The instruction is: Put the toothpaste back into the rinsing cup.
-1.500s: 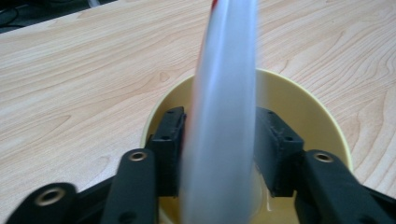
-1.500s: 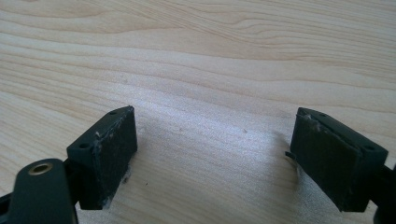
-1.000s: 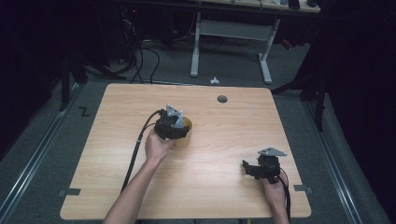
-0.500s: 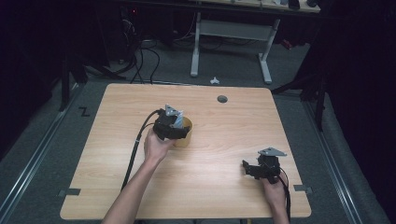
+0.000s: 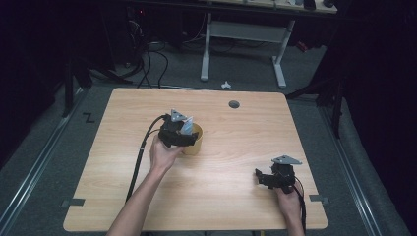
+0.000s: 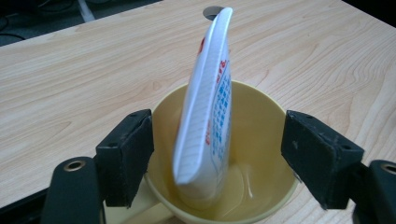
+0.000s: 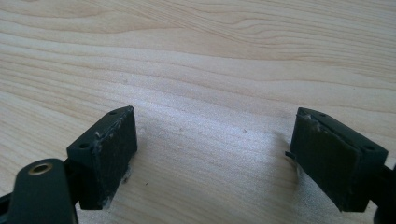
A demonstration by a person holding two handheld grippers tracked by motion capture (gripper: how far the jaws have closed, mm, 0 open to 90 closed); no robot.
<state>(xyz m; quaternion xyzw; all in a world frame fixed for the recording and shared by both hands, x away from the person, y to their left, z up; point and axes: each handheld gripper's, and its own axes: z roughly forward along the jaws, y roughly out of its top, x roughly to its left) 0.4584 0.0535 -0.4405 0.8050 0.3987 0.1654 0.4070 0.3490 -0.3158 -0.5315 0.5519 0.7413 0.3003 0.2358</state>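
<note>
On the left half of the wooden table point(image 5: 231, 196), a yellow cup point(image 5: 194, 141) stands with a white tube point(image 6: 208, 107) printed in red and blue resting upright inside it, its crimped end leaning up and slightly away. In the left gripper view, the left gripper point(image 6: 217, 156) has its two black jaws spread wide on either side of the tube, level with the cup's rim, touching neither the tube nor, as far as can be told, the cup. From the high view, the person's left hand point(image 5: 164, 155) holds this gripper just over the near-left edge of the cup, forearm reaching in from the bottom, cable trailing back toward the near edge.

The right gripper point(image 5: 265, 176) sits low near the near-right corner, well apart from the cup, held by the right hand point(image 5: 289, 201). Its own view shows both jaws open wide over bare wood grain, with nothing between them. The tube's print and ribbed seam are readable in the left gripper view, while the high view gives just a pale sliver above the cup.
</note>
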